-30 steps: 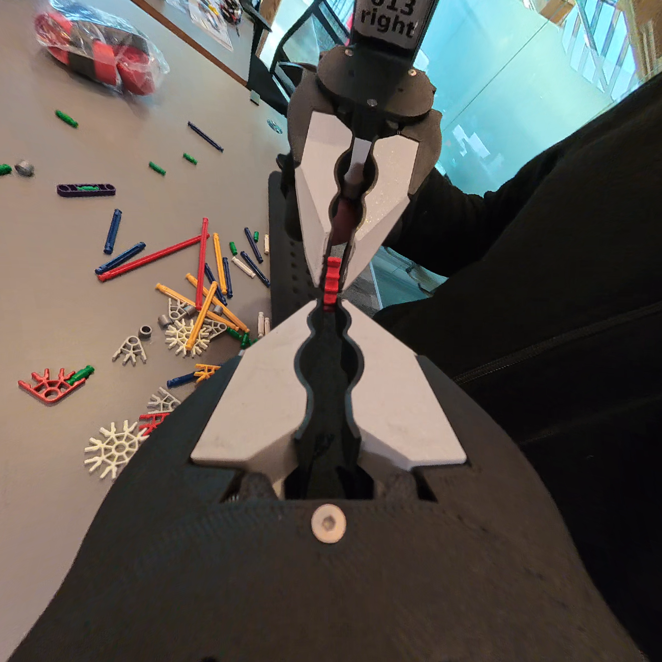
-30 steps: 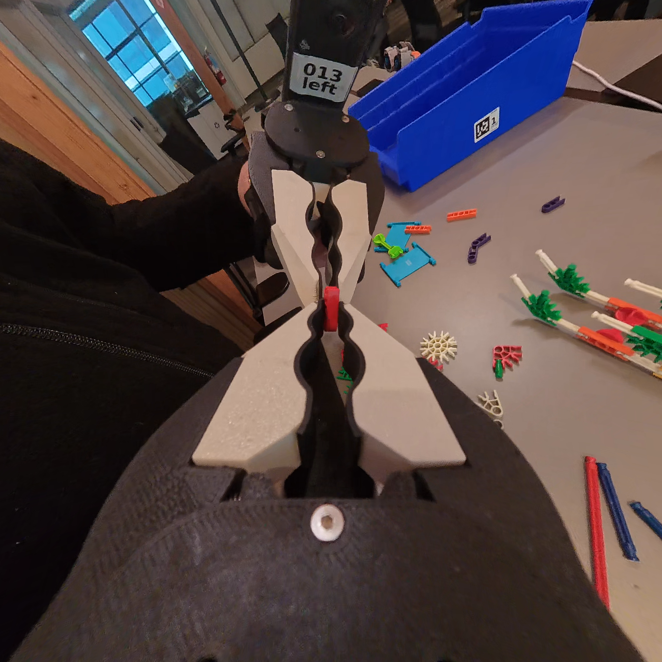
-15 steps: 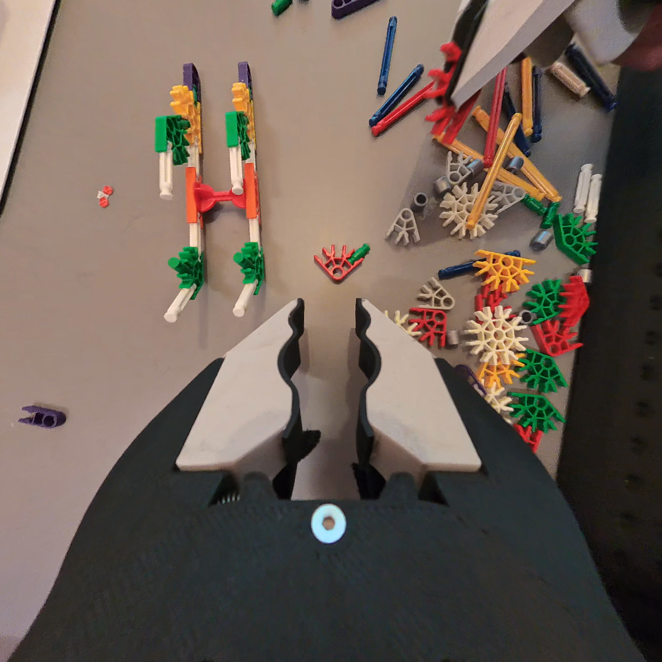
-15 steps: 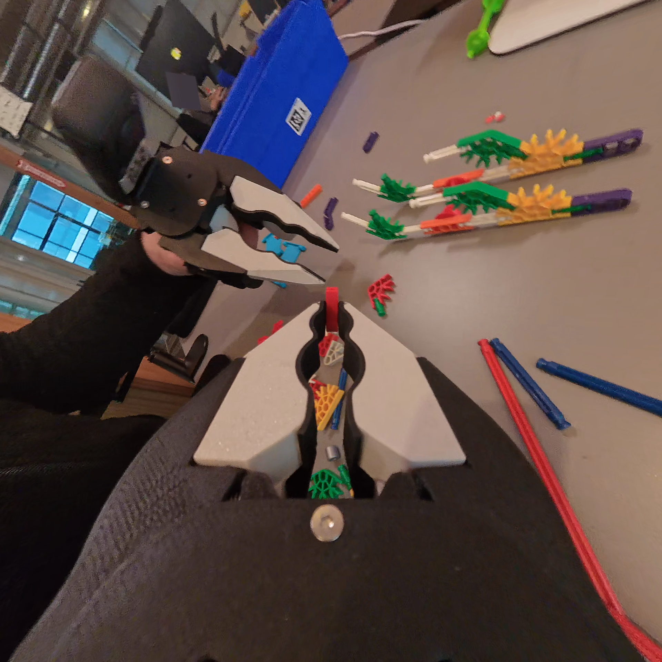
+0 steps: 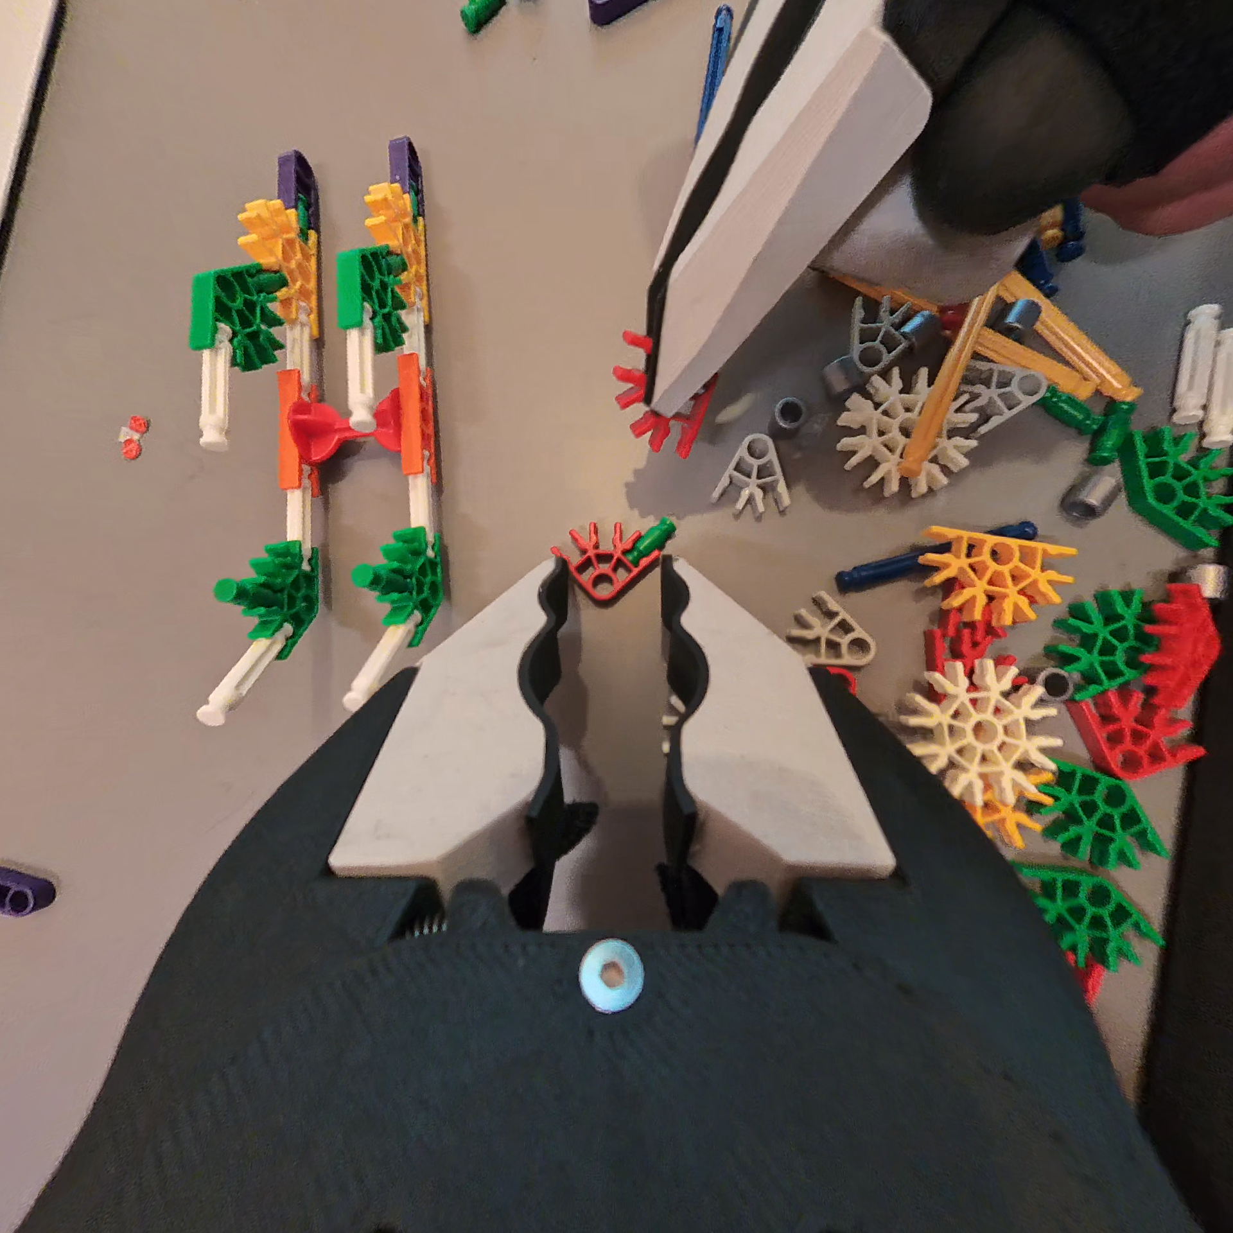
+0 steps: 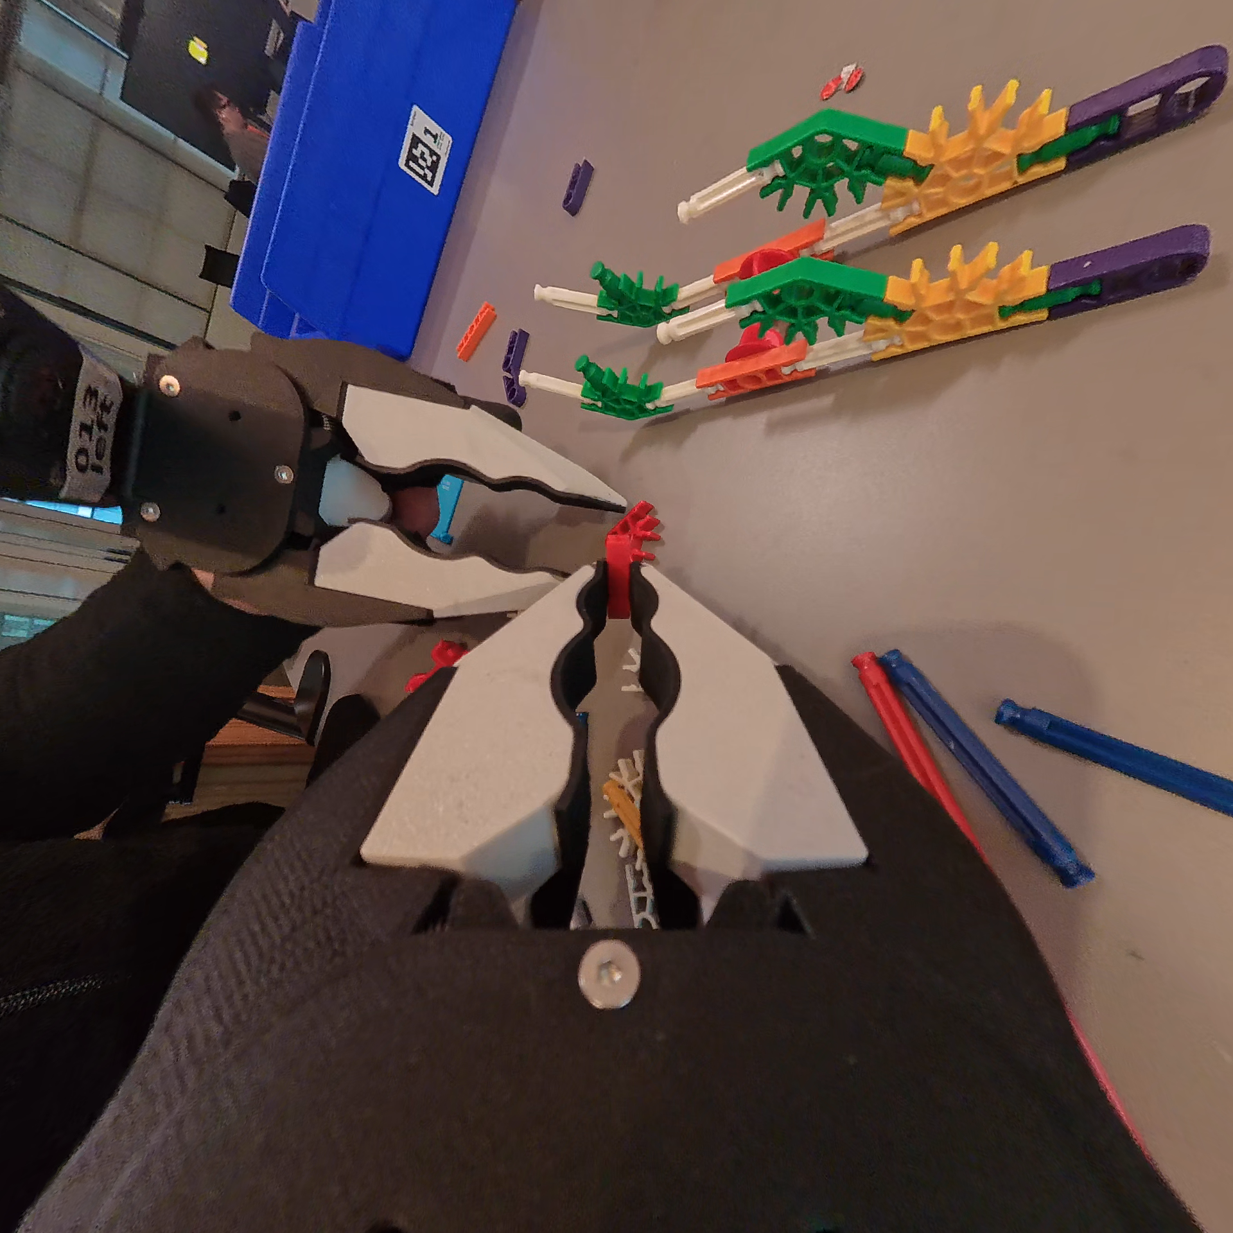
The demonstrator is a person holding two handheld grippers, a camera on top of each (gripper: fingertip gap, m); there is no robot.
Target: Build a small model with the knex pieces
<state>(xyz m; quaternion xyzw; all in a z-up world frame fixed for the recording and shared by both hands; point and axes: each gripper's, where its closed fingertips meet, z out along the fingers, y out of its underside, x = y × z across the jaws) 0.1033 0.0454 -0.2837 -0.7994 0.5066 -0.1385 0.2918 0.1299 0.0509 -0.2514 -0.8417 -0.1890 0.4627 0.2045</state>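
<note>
Matt grey table (image 5: 547, 280); glossy plastic red connector (image 6: 620, 567).

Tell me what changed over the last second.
The left tongs let go of the red connector, opened and came down around a red connector with a green rod on the table. The right tongs stayed shut on theirs.

Red connector (image 5: 657, 407) half hidden behind the right fingers (image 5: 767, 267), only its prongs showing; in the right wrist view, its lower part buried between the fingers (image 6: 734, 767). Purple piece (image 5: 20, 894) cut by the left edge, green connector (image 5: 1181, 480) and white rods (image 5: 1207, 380) by the right. Tiny red bits (image 5: 133, 437) on the desk (image 5: 534, 200) too small to identify.
</note>
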